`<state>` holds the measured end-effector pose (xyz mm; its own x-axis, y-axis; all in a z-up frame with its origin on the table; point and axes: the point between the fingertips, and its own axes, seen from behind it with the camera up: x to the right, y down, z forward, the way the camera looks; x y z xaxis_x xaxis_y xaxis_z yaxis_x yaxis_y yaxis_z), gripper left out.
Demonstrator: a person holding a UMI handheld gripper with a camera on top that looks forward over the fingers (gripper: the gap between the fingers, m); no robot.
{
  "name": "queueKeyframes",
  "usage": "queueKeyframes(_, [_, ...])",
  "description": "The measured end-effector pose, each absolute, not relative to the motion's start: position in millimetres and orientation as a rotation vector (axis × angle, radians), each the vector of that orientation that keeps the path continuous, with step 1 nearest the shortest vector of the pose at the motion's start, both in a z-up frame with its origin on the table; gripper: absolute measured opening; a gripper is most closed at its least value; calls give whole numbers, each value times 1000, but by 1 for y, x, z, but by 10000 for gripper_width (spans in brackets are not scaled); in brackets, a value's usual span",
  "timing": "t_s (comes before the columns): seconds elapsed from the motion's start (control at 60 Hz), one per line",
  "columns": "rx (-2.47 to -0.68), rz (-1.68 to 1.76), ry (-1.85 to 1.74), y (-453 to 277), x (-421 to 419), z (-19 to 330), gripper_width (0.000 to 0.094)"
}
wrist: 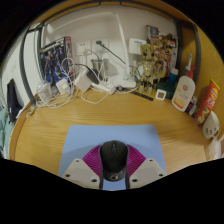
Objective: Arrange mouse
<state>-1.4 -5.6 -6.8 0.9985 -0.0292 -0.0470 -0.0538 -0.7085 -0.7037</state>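
While cables (85, 80) clutter the desk (60, 125) beyond, the gripper (114, 172) seemingly clamps the mouse (114, 157).

Black mouse (114, 155), pale-blue mat (90, 140), tan wooden desk (60, 120).

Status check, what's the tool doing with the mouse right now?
Tool shut on mouse. Mouse over blue mat on wooden desk. Nothing in the way nearby; cables far back.
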Motion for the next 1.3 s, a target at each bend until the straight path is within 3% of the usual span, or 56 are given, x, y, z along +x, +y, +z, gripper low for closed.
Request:
queueKeyframes(0.283, [-2409, 61, 94, -15, -2, -8, 505])
queueKeyframes(0.3, [-2408, 58, 99, -15, -1, -5, 588])
queueKeyframes(0.317, [-2405, 52, 103, -15, 1, -2, 563])
queueKeyframes(0.333, [-2399, 45, 106, -15, 3, 3, 622])
queueKeyframes(0.483, [-2328, 29, 101, -9, 5, 64, 767])
queueKeyframes(0.7, [-2231, 14, 100, -23, -4, 165, 762])
queueKeyframes(0.867, [-2180, 35, 79, -44, -23, 214, 762])
queueKeyframes(1.05, [-2144, 66, 77, -60, -34, 240, 764])
queueKeyframes(1.3, [-2172, 50, 72, -74, -39, 231, 753])
